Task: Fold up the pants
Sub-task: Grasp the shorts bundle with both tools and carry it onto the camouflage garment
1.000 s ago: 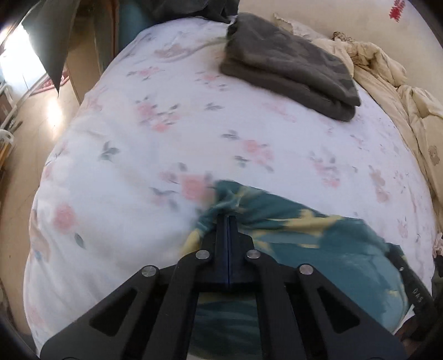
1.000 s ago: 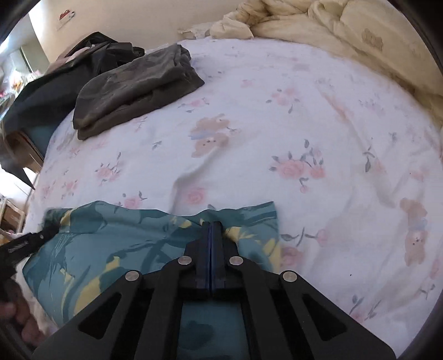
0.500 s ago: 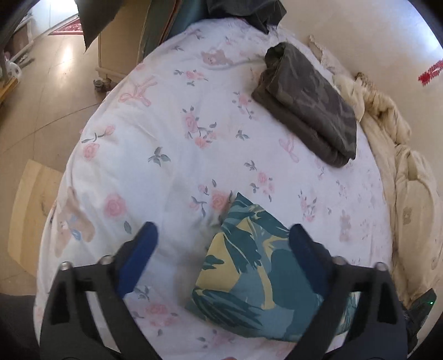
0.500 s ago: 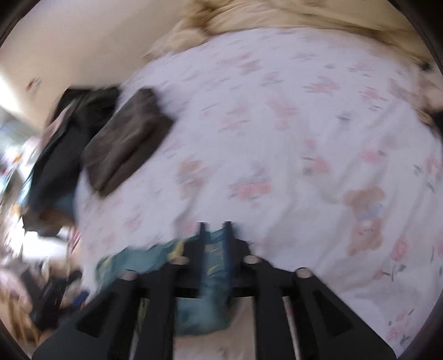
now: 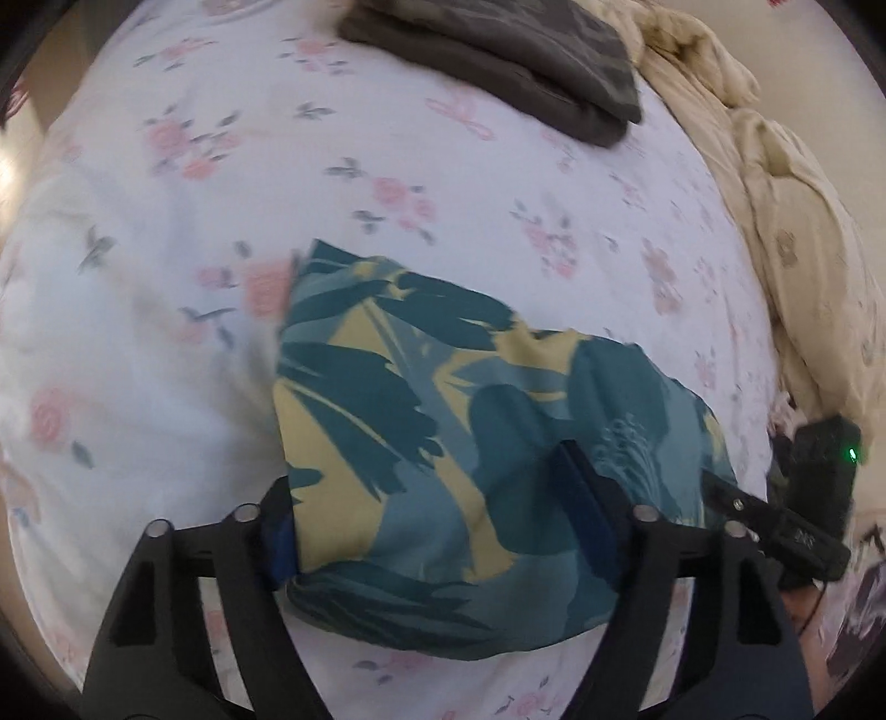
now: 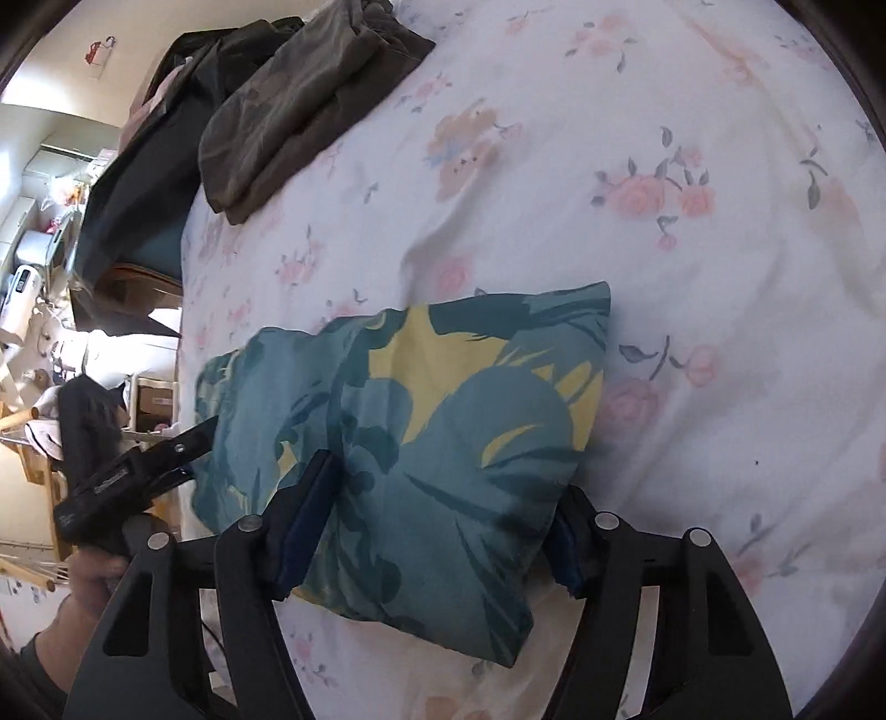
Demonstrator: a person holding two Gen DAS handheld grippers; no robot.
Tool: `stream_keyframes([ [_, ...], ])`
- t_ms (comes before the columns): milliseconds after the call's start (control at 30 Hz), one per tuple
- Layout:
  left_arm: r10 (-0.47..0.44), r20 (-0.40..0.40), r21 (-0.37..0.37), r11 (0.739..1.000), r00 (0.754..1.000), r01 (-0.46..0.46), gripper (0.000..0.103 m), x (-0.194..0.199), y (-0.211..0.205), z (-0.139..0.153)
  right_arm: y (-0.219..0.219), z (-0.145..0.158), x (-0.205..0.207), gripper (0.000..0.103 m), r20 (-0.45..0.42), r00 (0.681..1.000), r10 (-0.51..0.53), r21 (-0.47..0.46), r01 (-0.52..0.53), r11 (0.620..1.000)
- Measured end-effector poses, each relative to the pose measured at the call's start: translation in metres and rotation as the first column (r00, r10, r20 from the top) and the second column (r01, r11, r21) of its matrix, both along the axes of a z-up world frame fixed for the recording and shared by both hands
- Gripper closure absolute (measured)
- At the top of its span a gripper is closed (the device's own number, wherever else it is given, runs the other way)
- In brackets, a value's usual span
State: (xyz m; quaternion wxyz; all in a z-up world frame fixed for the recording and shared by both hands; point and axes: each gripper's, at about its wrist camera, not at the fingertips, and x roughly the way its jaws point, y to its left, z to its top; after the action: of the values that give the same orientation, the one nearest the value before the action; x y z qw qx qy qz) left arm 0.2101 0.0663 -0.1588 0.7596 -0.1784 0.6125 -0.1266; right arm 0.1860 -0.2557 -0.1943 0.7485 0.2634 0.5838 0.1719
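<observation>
Bedsheet (image 5: 166, 332), white with pink roses and small bears, fills the left of both views and carries everything else. On it, toward the near edge of the bed, lie the pants (image 5: 470, 421), teal with darker leaf shapes and yellow patches, folded into a compact, puffy rectangle. The left gripper (image 5: 437, 520) stands with its jaws spread wide, one blue-padded finger at the left edge of the bundle and the other resting on top of the cloth toward its right side; it grasps nothing. In the right wrist view the same pants (image 6: 443, 443) sit between the parted fingers of the right gripper (image 6: 426, 526), also released, with its left finger lying on the fabric and its right finger just beside the folded edge. The left gripper (image 6: 138, 471) shows there too, at the far left end of the bundle, held in the person's hand (image 6: 94, 576). Farther back on the sheet, well apart from the pants, a folded grey-brown garment (image 5: 498, 50) lies flat. To the right of it, along the bed's edge, a cream quilt (image 5: 786, 221) is bunched up.
</observation>
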Motion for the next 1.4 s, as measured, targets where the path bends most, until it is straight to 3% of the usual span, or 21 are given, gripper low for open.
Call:
stream_keyframes([
  [67, 0.008, 0.008, -0.008, 1.000, 1.000, -0.007, 0.042, 0.001, 0.000, -0.001, -0.001, -0.004, 0.000, 0.034, -0.005, 1.000, -0.018, 0.017, 0.018, 1.000],
  [100, 0.005, 0.016, -0.014, 1.000, 1.000, -0.005, 0.057, 0.001, 0.000, -0.001, 0.001, -0.004, 0.001, 0.042, 0.001, 1.000, -0.017, 0.009, 0.017, 1.000],
  [133, -0.004, 0.026, -0.025, 1.000, 1.000, 0.004, 0.078, 0.000, -0.001, -0.001, 0.006, -0.002, 0.001, 0.070, 0.022, 1.000, 0.000, 0.009, 0.000, 1.000],
  [167, -0.027, 0.040, -0.060, 0.998, 0.999, 0.029, 0.089, -0.001, -0.005, 0.002, 0.011, 0.002, 0.000, 0.084, 0.037, 0.999, 0.029, 0.013, -0.029, 0.999],
  [267, -0.027, 0.083, -0.025, 0.999, 0.996, 0.029, 0.091, -0.008, -0.014, 0.013, 0.021, 0.010, -0.005, 0.090, 0.078, 0.996, 0.050, -0.020, -0.049, 0.999],
  [433, 0.023, 0.133, -0.055, 0.998, 0.991, -0.016, 0.094, -0.019, -0.007, 0.035, 0.006, 0.019, -0.012, 0.092, 0.118, 0.992, -0.049, 0.036, 0.045, 0.998],
  [633, 0.050, 0.299, -0.124, 0.992, 0.953, -0.013, 0.094, -0.022, 0.003, 0.096, -0.007, 0.077, -0.016, 0.092, 0.266, 0.960, -0.088, 0.116, 0.058, 0.992],
  [767, 0.057, 0.371, -0.107, 0.994, 0.927, -0.019, 0.094, -0.002, 0.007, 0.125, 0.000, 0.115, 0.011, 0.092, 0.333, 0.941, -0.060, 0.117, 0.022, 0.993],
  [967, 0.059, 0.429, -0.069, 0.997, 0.901, -0.032, 0.094, 0.067, 0.021, 0.140, 0.024, 0.149, 0.102, 0.092, 0.387, 0.921, 0.049, 0.022, -0.062, 0.998],
  [1033, 0.074, 0.468, -0.077, 0.996, 0.880, -0.043, 0.093, 0.110, 0.030, 0.146, 0.031, 0.157, 0.141, 0.092, 0.389, 0.918, 0.076, -0.009, -0.079, 0.997],
  [1133, 0.079, 0.482, -0.048, 0.997, 0.872, -0.064, 0.093, 0.172, 0.032, 0.147, 0.045, 0.170, 0.209, 0.092, 0.409, 0.907, 0.102, -0.051, -0.089, 0.995],
  [1267, 0.030, 0.529, 0.043, 0.997, 0.848, -0.063, 0.093, 0.244, 0.024, 0.141, 0.065, 0.161, 0.290, 0.092, 0.396, 0.911, 0.112, -0.108, -0.074, 0.991],
  [1300, 0.029, 0.525, 0.055, 0.996, 0.851, -0.068, 0.093, 0.256, 0.024, 0.135, 0.071, 0.155, 0.312, 0.092, 0.388, 0.914, 0.117, -0.124, -0.074, 0.990],
  [1400, 0.021, 0.459, 0.128, 0.988, 0.888, -0.089, 0.093, 0.304, 0.026, 0.096, 0.086, 0.129, 0.362, 0.092, 0.351, 0.927, 0.130, -0.148, -0.083, 0.986],
])
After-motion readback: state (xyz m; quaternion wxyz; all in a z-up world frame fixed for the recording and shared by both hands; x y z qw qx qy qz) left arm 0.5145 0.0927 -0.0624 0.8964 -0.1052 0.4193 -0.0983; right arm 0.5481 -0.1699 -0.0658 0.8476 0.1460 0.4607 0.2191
